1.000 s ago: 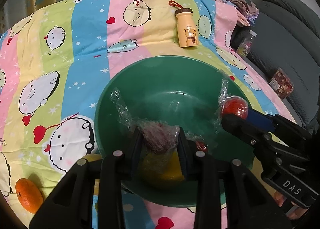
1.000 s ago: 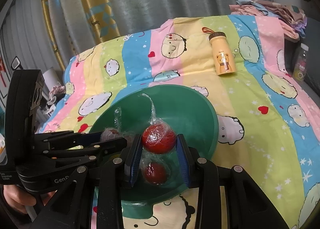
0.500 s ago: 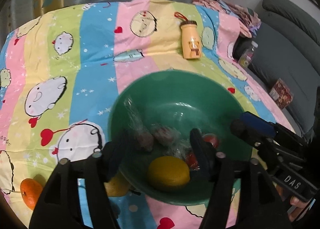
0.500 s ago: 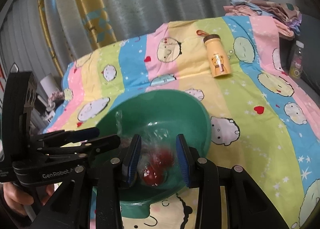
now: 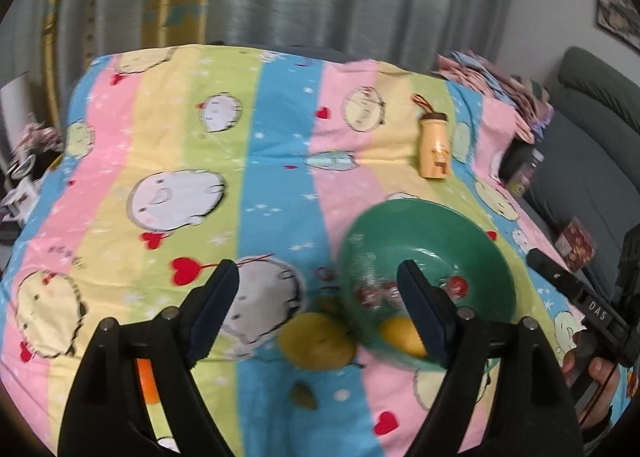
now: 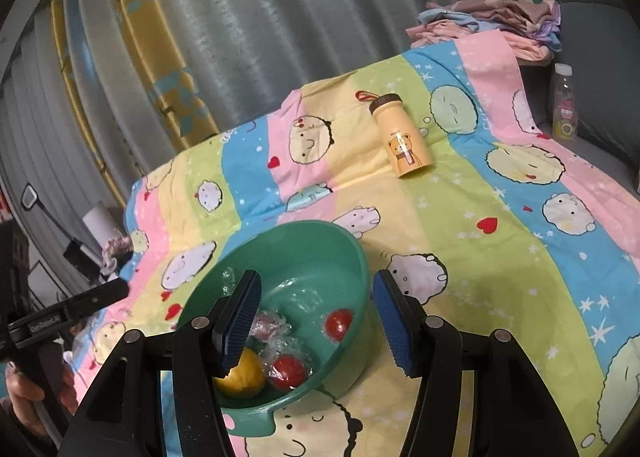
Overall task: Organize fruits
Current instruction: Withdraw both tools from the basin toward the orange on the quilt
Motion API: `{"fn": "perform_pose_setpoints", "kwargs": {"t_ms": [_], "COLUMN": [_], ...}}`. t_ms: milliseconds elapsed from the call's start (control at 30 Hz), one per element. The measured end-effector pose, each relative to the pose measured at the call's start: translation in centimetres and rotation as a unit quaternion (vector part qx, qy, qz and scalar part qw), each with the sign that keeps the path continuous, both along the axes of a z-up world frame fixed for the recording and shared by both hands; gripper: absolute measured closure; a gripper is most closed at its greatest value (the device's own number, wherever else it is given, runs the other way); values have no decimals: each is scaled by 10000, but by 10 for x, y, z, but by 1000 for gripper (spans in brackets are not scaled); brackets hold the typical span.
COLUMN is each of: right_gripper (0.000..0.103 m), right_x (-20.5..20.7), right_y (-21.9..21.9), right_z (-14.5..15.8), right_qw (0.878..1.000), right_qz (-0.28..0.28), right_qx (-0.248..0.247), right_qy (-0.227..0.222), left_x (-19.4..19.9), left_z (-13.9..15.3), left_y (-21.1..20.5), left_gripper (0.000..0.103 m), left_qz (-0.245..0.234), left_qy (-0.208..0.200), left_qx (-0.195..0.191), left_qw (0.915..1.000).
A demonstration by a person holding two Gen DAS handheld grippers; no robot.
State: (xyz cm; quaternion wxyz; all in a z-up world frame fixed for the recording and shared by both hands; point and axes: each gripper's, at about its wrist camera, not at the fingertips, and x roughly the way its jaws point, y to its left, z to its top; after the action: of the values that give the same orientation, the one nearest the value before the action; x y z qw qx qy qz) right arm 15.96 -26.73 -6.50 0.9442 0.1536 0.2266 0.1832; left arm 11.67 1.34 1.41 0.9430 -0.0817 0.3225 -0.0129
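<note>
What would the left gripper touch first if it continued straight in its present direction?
Probably the yellow fruit lying on the blanket beside the green bowl; the open left gripper frames it, though depth is unclear.

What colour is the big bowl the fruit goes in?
The bowl is green, plain with no pattern. It shows best in the right wrist view.

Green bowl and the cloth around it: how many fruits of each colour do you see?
Yellow round fruits: 2, one in the green plastic bowl, one on the striped cloth.
Bright red round fruits: 2, in the bowl.
Orange round fruit: 1, on the cloth.
Total: 5, plus a dark plastic-wrapped bundle I cannot count.
</note>
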Motion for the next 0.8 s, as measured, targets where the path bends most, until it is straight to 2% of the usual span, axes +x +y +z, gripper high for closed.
{"fn": "perform_pose_setpoints", "kwargs": {"t_ms": [233,433,500,600,800], "right_gripper": [44,44,44,37,36], "right_x": [-7,-15,-21,-29,-59], "right_y": [5,16,21,29,47], "right_z": [3,6,6,7,4], "right_qw": [9994,9970,9951,9916,9813], "right_qz": [289,718,927,1227,1844], "right_qx": [106,112,81,97,246], "right_qy": [-144,-267,-333,-391,-501], "left_x": [-36,-61,-68,-79,-96], "left_z": [-16,-33,-36,-35,-31], "left_y": [26,48,53,58,74], "left_gripper": [17,12,12,12,11], "left_qz": [356,638,661,669,722], "left_qy": [190,411,474,487,444], "left_qx": [72,-123,-195,-211,-288], "left_qw": [9992,9970,9965,9963,9960]}}
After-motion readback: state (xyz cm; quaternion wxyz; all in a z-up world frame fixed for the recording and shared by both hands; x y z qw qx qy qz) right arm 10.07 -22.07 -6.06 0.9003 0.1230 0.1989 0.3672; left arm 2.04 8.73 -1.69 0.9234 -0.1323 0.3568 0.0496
